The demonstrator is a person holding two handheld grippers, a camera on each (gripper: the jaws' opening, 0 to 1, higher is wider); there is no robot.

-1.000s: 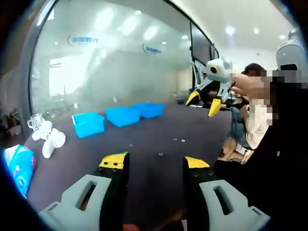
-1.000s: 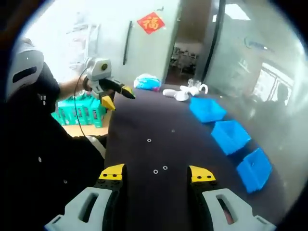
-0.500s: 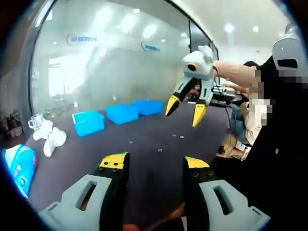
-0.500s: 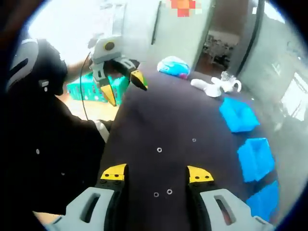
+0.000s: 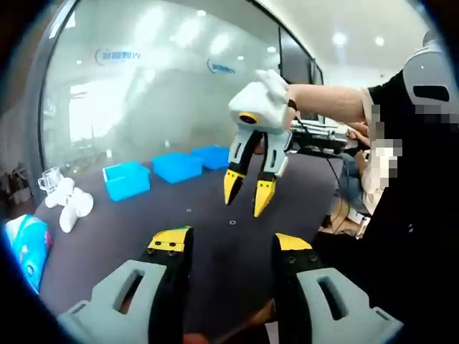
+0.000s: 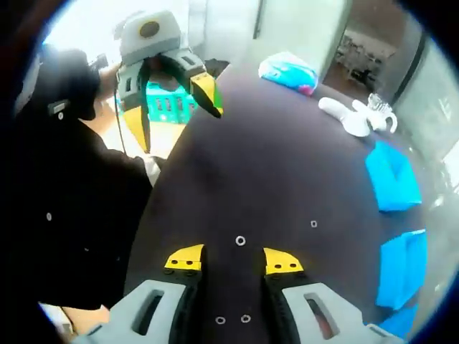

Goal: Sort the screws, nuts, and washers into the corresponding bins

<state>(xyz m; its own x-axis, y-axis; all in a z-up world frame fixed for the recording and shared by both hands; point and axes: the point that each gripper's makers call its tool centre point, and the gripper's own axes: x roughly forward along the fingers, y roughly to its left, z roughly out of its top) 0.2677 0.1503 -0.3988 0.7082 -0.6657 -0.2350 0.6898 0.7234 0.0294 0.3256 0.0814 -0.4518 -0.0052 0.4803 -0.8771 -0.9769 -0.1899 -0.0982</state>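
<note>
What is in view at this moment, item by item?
bins: three, blue, in a row along the table's far edge
small ring-shaped parts: four visible, silvery, scattered on the dark table
white objects: a cluster near the bins, with a clear glass piece
blue packet: one, at the table end
green crate: one, beside the table
left gripper: yellow-tipped jaws apart, empty
right gripper: jaws apart, above a ring, empty

A dark table (image 5: 129, 229) stands before a frosted glass wall (image 5: 158, 86) under ceiling lights (image 5: 341, 38).
</note>
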